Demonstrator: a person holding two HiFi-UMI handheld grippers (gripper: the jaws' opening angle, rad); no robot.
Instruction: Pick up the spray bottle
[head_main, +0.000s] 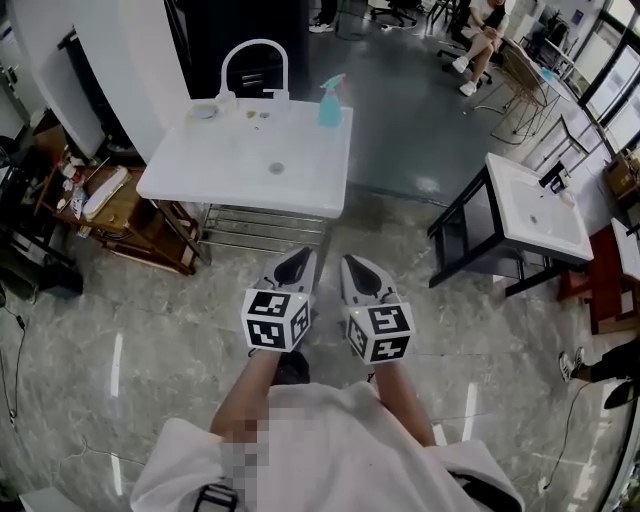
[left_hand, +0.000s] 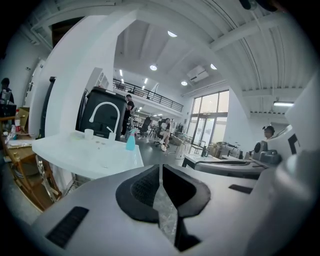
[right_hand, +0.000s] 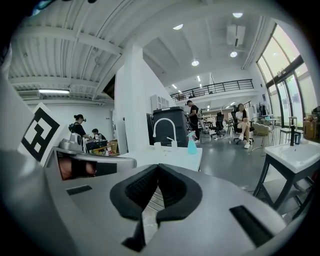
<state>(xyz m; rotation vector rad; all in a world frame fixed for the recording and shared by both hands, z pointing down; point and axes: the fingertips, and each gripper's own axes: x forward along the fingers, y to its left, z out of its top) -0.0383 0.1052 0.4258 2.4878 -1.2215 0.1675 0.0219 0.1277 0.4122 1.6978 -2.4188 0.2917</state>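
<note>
The left gripper (head_main: 298, 264) and right gripper (head_main: 360, 271) are closed, empty, well apart from the spray bottle (head_main: 330, 104).

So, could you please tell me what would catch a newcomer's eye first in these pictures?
Probably the black-and-white marker cubes low in the head view, on the left gripper and the right gripper, which are side by side, both shut and empty. Next comes the white sink table ahead of them. A turquoise spray bottle stands upright at its far right corner, to the right of the arched white faucet.
</note>
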